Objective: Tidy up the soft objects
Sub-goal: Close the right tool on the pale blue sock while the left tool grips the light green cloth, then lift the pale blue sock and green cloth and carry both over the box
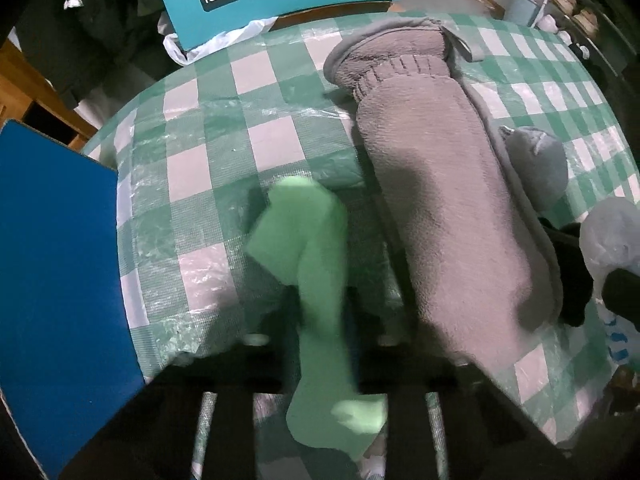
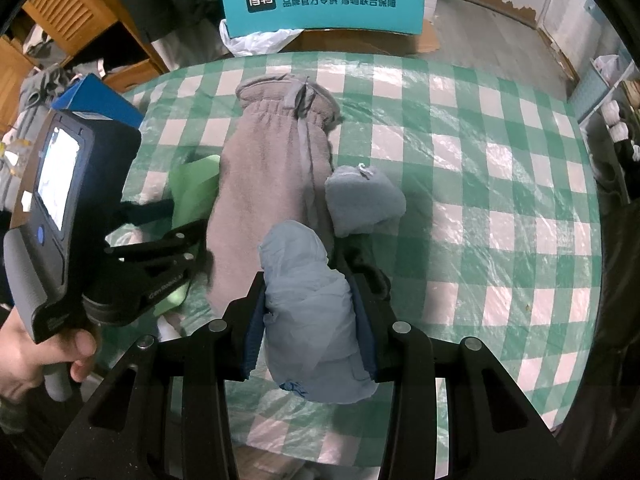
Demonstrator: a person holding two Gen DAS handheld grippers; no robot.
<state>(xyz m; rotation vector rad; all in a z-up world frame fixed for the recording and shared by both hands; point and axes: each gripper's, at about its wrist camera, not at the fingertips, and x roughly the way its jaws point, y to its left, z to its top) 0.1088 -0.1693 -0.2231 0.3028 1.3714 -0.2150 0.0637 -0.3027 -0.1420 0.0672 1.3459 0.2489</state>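
My left gripper (image 1: 316, 320) is shut on a light green sock (image 1: 312, 248), which hangs blurred above the checked tablecloth (image 1: 224, 128). The sock also shows in the right wrist view (image 2: 194, 192), left of a long grey-brown fleece mitten (image 2: 272, 176). The mitten lies lengthwise on the table, right of the sock in the left wrist view (image 1: 440, 200). My right gripper (image 2: 310, 300) is shut on a pale blue plastic-wrapped bundle (image 2: 312, 304). A grey-blue rolled sock (image 2: 362, 200) lies just right of the mitten, also seen in the left wrist view (image 1: 536, 164).
A blue box (image 1: 56, 280) stands at the table's left edge. A teal chair back (image 2: 320, 0) with white plastic bag (image 2: 256, 42) is behind the table. Wooden furniture (image 2: 80, 20) is at far left, shelves (image 2: 612, 120) at right. A dark item (image 1: 572, 272) lies by the mitten.
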